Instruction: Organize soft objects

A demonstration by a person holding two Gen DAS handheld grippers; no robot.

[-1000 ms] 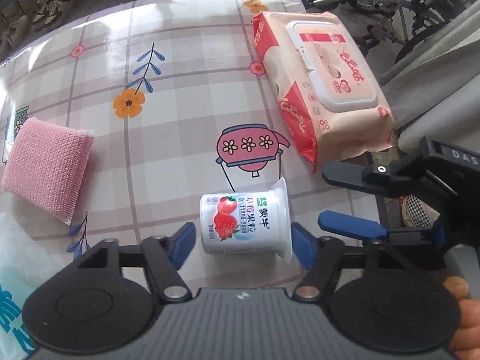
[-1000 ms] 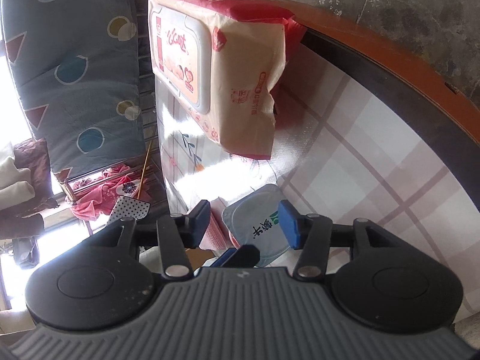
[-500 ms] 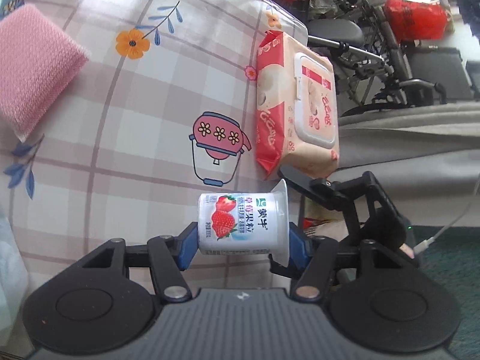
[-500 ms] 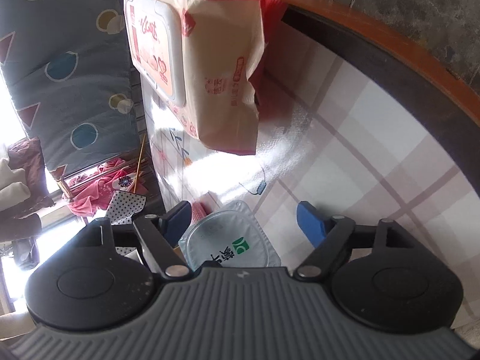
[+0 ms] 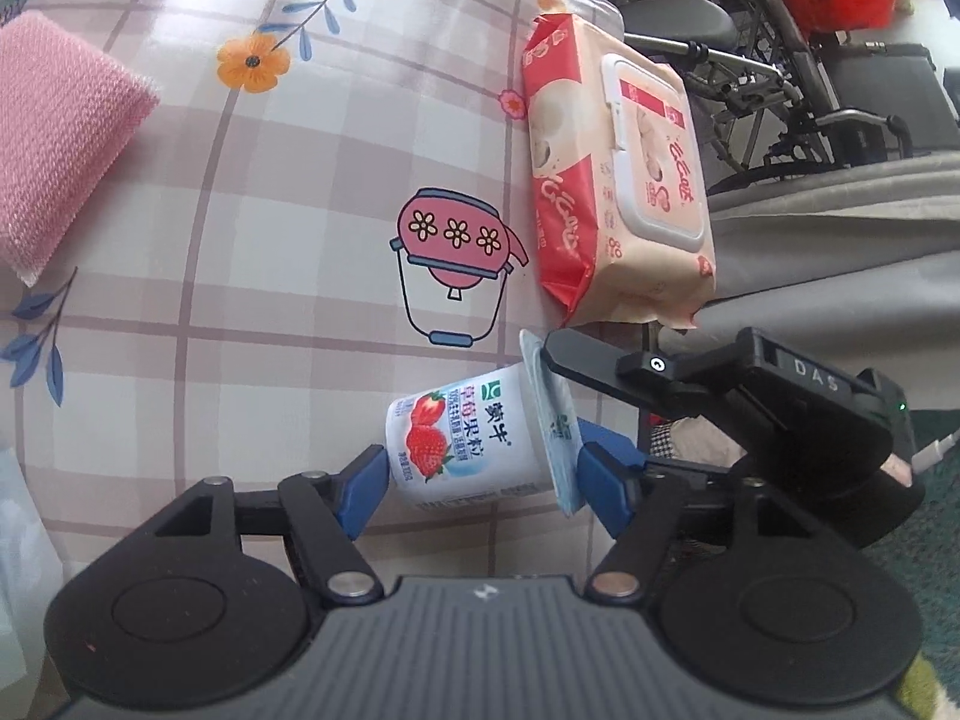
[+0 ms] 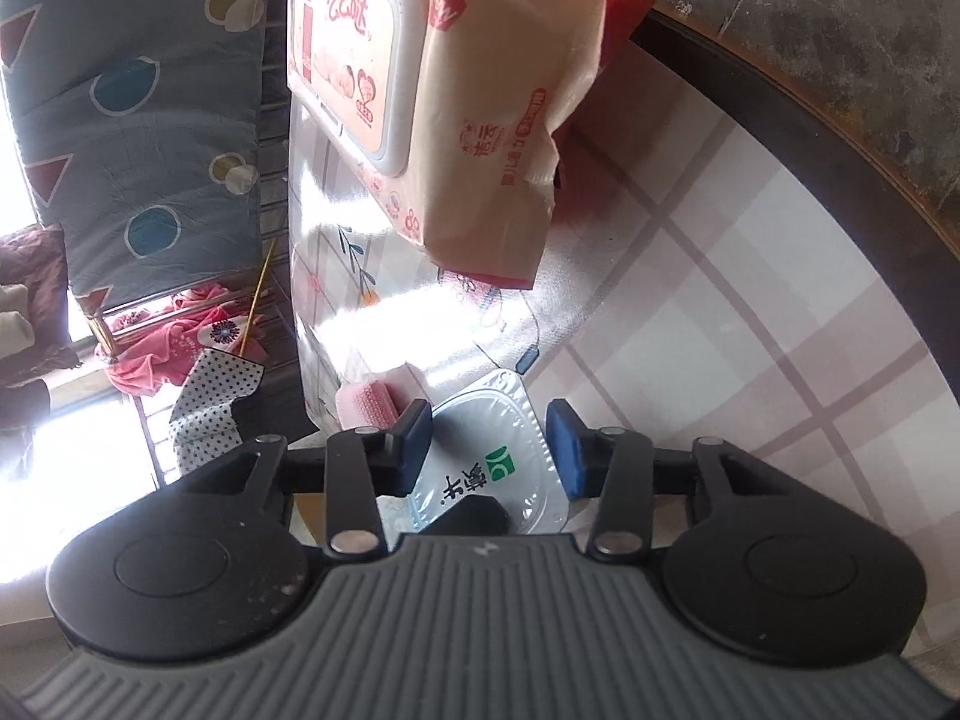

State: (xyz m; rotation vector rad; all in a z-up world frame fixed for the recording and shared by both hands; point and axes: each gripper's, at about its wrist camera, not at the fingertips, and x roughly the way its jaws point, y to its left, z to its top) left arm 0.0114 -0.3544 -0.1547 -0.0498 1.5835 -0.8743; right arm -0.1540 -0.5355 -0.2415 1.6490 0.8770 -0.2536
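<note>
The left tool [image 5: 480, 480] is gripping the yogurt cup [image 5: 462, 450] end to end, sideways just above the desk [image 5: 270, 240]. The right tool [image 6: 489, 450] is waiting released around its foil lid [image 6: 480, 438]; squeezing lightly should avoid crushing it.

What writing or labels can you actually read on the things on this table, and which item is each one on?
"蒙牛" with a green logo: side of the yogurt cup and its foil lid.
"草莓果粒": yogurt cup side, beside the strawberry picture.
"80": wet wipes pack near its lower end.
"DAS": body of the right gripper.
Large red script on the wipes lid: too stylised to read.
Small print on both packages: too small.
</note>
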